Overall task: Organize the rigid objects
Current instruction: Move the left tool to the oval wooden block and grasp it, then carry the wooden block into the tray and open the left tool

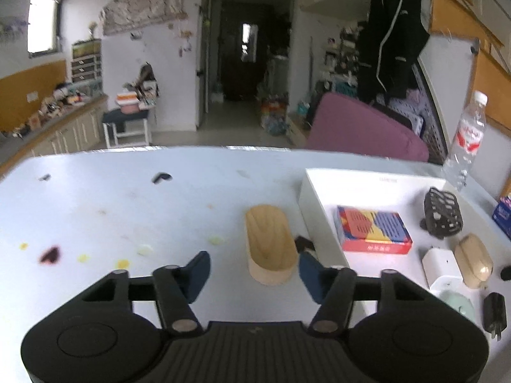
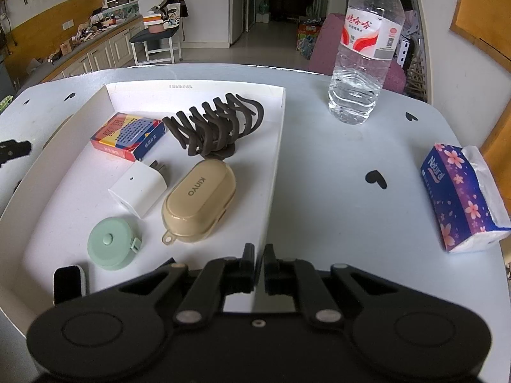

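My left gripper [image 1: 255, 271], jaws spread, angles down at the wooden piece [image 1: 270, 244]; my right gripper [image 2: 260, 266] hangs pressed together over the tray [image 2: 274, 159].

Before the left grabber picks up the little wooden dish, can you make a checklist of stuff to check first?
1. Wooden dish sits between the fingers of the left gripper: ok.
2. Pads pressing on the dish: not ok, gaps show on both sides.
3. Dish lies outside the white tray, just left of its wall: ok.
4. Free spot in the tray for the dish: ok, bare floor behind the card box.
5. Right gripper shut and empty: ok.
6. Something dark touches the dish's right side: cannot tell what.
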`<state>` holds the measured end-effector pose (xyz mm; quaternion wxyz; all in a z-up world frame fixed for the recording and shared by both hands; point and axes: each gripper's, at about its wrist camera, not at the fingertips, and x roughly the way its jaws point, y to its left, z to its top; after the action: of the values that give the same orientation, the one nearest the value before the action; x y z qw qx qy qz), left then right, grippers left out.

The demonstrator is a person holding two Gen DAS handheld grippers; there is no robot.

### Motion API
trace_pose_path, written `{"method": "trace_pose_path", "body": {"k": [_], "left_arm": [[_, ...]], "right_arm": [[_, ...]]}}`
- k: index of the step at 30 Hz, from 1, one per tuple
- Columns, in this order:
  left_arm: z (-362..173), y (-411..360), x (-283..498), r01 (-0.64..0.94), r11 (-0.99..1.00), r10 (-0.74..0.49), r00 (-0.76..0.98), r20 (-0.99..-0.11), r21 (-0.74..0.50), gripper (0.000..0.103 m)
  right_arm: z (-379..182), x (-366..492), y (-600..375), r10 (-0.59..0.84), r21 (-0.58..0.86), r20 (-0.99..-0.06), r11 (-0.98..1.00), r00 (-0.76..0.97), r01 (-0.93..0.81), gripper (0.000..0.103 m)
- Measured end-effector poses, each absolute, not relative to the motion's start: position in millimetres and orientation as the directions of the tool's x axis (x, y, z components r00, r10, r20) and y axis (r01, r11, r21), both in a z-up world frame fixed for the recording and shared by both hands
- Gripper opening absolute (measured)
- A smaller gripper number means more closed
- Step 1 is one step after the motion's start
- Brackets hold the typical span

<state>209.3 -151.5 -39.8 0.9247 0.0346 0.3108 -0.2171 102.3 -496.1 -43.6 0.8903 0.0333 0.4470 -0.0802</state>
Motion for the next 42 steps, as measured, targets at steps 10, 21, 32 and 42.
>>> {"method": "trace_pose_path", "body": {"k": [10,21,32,42], "left_arm": [[-62.7,-175.3,230.5,0.438,0.896,-0.381,0.677,-0.63,-0.072,0.058],[-65.6,-167.4,234.7,0.42,0.9,-0.393,0.662,-0.638,-0.118,0.046],[-62.2,-120.8,198.8,0.415,0.905,-0.372,0.658,-0.655,-0.097,0.046],[-59.7,-84.7,153.5,0.443,0.896,-0.334,0.656,-0.677,-0.013,0.054]], "right_arm": [[-43.7,102.5,-495.1,-0.114,-0.015,-0.801,0.985,0.587,0.171,0.006],[-44.2,103.0,-495.4,-0.115,-0.017,-0.801,0.985,0.587,0.17,0.006],[-44.2,103.1,-495.4,-0.115,-0.017,-0.801,0.985,0.587,0.17,0.006],[-45.6,103.6,-495.3,-0.116,-0.019,-0.802,0.985,0.586,0.17,0.006]]}}
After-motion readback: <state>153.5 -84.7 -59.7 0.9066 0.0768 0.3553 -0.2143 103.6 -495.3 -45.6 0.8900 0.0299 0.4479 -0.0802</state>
